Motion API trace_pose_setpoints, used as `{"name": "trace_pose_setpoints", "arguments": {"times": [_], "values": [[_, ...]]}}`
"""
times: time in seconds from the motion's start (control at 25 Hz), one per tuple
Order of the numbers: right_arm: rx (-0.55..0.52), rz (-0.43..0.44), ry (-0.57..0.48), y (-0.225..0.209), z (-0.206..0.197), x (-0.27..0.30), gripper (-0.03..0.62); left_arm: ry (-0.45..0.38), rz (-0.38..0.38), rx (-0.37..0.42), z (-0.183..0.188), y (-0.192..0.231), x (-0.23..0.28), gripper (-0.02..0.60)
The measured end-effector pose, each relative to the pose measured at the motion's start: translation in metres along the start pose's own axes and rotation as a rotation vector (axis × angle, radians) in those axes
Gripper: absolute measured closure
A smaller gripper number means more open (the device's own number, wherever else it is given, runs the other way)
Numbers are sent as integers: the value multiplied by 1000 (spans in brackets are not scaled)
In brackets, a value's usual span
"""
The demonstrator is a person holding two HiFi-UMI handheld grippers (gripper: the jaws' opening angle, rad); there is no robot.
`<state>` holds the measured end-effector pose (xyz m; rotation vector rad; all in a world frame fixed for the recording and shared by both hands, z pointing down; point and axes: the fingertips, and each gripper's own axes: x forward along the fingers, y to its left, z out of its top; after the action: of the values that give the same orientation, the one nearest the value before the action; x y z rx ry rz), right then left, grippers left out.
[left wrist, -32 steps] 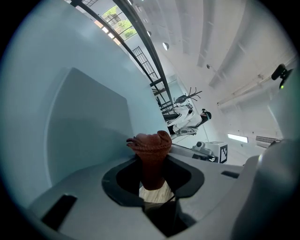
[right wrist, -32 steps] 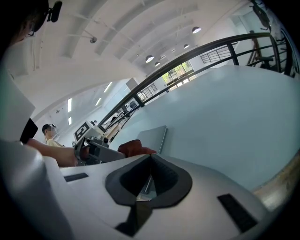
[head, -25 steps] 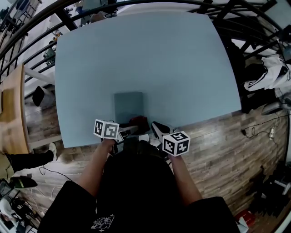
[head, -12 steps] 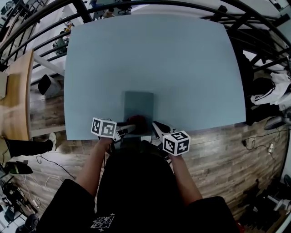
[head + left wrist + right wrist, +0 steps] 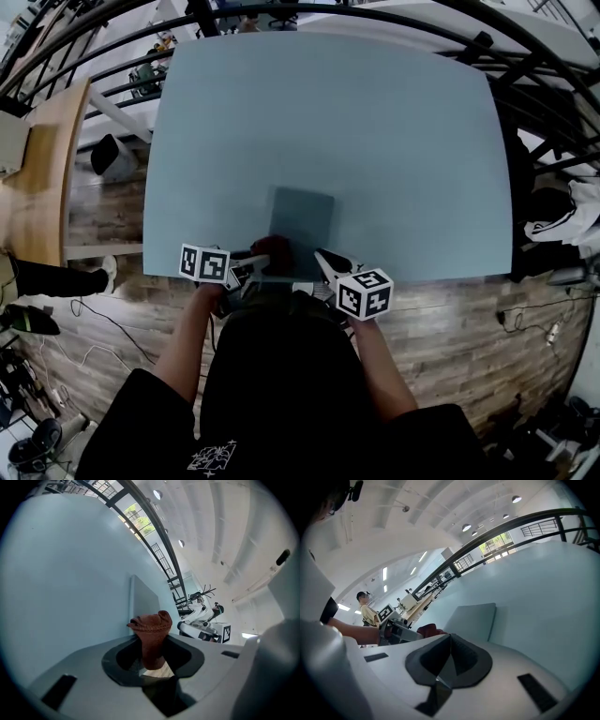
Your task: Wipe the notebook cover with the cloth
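**A:** What has shifted in the last second?

**B:** The left tongs [image 5: 152, 657], clamped on the bunched reddish-brown cloth [image 5: 151, 629], have slid left along the near edge of the notebook [image 5: 302, 217]. The cloth was by the cover's near right corner. Now it sits at the near left one.

**A:** Where is the notebook itself?

**B:** Flat on the blue surface [image 5: 328, 112], close to its near edge and roughly central. It seems not to have moved.

**A:** Is the cloth pressing on the cover?

**B:** I can't tell. It overlaps the near edge from above, but no view settles contact.

**A:** And the right tongs [image 5: 449, 660]?

**B:** Together with nothing in them, hanging just near and right of the notebook.

**A:** So how far along is the wiping?

**B:** I'd judge one pass across the near strip. The far stretch of the cover looks still to do.
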<state>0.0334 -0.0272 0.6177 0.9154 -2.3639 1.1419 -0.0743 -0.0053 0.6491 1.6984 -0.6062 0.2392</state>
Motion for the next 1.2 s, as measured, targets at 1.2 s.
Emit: {"name": "trace_pose_setpoints", "arguments": {"times": [1.2], "values": [[-67, -29, -229, 22, 54, -54, 588, -280, 66, 164, 49, -47, -65, 456]]}}
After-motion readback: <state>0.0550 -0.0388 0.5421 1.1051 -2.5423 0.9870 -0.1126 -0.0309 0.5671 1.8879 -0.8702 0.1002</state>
